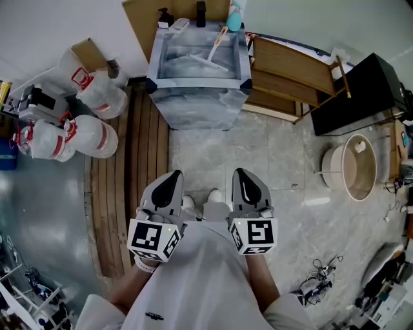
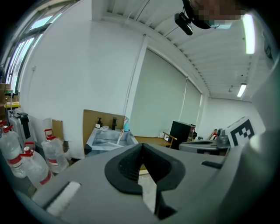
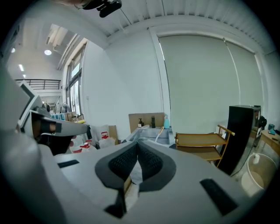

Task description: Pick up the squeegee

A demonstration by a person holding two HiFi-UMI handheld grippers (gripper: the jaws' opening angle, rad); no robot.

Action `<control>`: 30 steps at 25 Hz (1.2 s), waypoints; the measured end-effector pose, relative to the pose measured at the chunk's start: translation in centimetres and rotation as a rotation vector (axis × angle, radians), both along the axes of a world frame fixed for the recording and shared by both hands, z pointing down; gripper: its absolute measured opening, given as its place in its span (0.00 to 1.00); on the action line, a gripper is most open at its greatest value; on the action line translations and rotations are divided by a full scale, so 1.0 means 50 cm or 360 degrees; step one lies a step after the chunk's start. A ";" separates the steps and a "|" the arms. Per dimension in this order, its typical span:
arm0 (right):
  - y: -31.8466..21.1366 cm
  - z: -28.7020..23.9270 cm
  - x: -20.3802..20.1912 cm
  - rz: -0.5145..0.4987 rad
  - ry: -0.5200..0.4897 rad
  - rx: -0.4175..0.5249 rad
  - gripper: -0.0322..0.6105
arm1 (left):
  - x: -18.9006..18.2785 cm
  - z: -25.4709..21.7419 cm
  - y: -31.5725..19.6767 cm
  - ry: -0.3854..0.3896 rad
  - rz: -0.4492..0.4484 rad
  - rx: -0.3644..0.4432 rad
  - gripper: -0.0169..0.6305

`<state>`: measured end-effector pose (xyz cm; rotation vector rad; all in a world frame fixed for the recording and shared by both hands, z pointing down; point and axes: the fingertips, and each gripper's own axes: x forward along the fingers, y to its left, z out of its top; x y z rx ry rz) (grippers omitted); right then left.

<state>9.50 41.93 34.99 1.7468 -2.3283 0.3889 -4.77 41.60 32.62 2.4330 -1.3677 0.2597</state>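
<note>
My left gripper (image 1: pixel 171 177) and right gripper (image 1: pixel 243 175) sit side by side close to my body, each with its jaws pressed together on nothing. The squeegee (image 1: pixel 213 50) lies well ahead of both, inside the sink (image 1: pixel 193 100). Its handle slants away from me and to the right, toward the teal bottle (image 1: pixel 234 18). Its blade end is nearer me, set crosswise to the handle.

Left claw (image 1: pixel 171 178), right claw (image 1: pixel 243 174): both closed, empty.
</note>
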 end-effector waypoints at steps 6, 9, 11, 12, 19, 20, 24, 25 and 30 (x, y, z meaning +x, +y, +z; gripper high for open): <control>0.001 -0.002 0.058 -0.0020 -0.0051 0.0023 0.06 | 0.049 -0.003 0.000 -0.0046 -0.0002 0.0014 0.03; 0.002 0.001 0.095 -0.0021 -0.0169 0.0007 0.06 | 0.079 -0.002 -0.006 -0.0090 0.0004 0.0033 0.03; 0.002 0.003 0.121 -0.0023 -0.0201 0.0015 0.06 | 0.094 0.000 -0.012 -0.0108 0.0000 0.0045 0.03; 0.000 0.005 0.135 -0.0021 -0.0183 0.0026 0.06 | 0.099 0.002 -0.015 -0.0118 -0.0004 0.0045 0.03; -0.019 0.021 0.208 0.0015 -0.0177 0.0025 0.06 | 0.140 0.004 -0.034 -0.0157 -0.0005 0.0037 0.03; -0.026 0.021 0.211 0.0009 -0.0187 0.0035 0.06 | 0.143 0.004 -0.041 -0.0162 -0.0010 0.0038 0.03; -0.065 0.006 0.200 -0.0066 -0.0271 0.0125 0.06 | 0.144 0.004 -0.068 -0.0154 -0.0043 0.0041 0.03; -0.078 0.008 0.191 -0.0089 -0.0271 0.0128 0.06 | 0.138 0.008 -0.075 -0.0153 -0.0055 0.0039 0.03; -0.151 0.030 0.147 -0.0146 -0.0251 0.0104 0.06 | 0.112 0.029 -0.131 -0.0136 -0.0084 0.0016 0.03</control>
